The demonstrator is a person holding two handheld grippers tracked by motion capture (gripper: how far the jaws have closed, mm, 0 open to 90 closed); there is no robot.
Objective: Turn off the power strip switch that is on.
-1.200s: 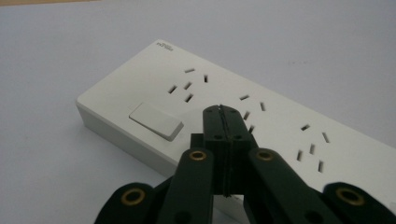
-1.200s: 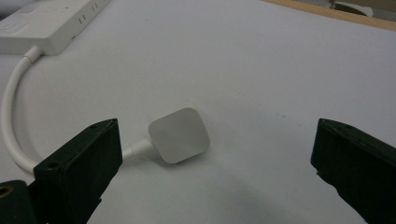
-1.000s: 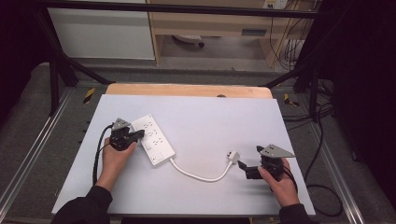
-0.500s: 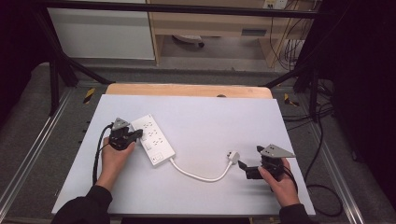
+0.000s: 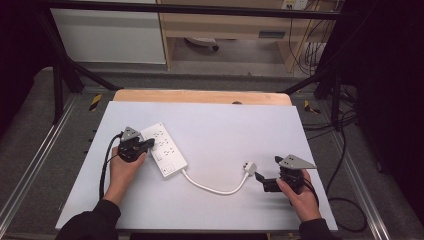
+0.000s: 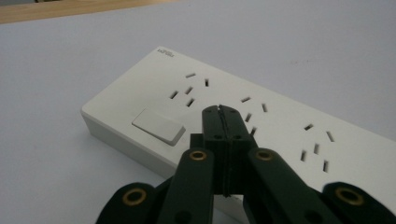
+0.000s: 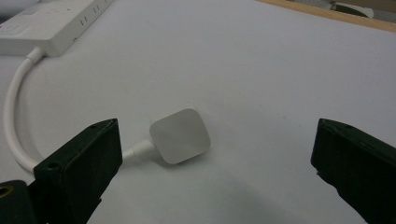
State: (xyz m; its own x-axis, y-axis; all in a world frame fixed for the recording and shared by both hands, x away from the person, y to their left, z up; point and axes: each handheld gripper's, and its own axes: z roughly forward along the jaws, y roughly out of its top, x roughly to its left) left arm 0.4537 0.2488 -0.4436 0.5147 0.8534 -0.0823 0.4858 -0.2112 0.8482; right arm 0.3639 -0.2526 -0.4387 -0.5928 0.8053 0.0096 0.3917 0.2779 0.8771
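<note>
A white power strip [image 5: 164,149] is laid diagonally on the grey-white table top [image 5: 225,130], left of centre, its far end toward the upper left and its cord end toward the near right. A white cord [image 5: 212,185] is run from that near end in a shallow curve across the table to a white plug [image 5: 249,167], which is lying flat right of centre. The left gripper [image 5: 148,143] is held by the left hand [image 5: 122,167] at the strip's left edge, just beside or over the strip; actual contact cannot be told. In the left gripper view its jaws are pressed fully together with nothing between them, tips [image 6: 222,112] poised above the strip's face [image 6: 261,112], near the rocker switch [image 6: 158,126] and among the socket slots. The right gripper [image 5: 260,176] is held by the right hand [image 5: 300,197] near the table's right near corner, pointed left toward the plug. In the right gripper view its jaws are spread wide, one at each side of the picture, and the plug [image 7: 180,135] is seen lying on the table between and beyond them, ungrasped, cord [image 7: 16,116] trailing back left to the strip [image 7: 51,21]. A wooden edge [image 5: 200,96] is visible along the table's far side.
</note>
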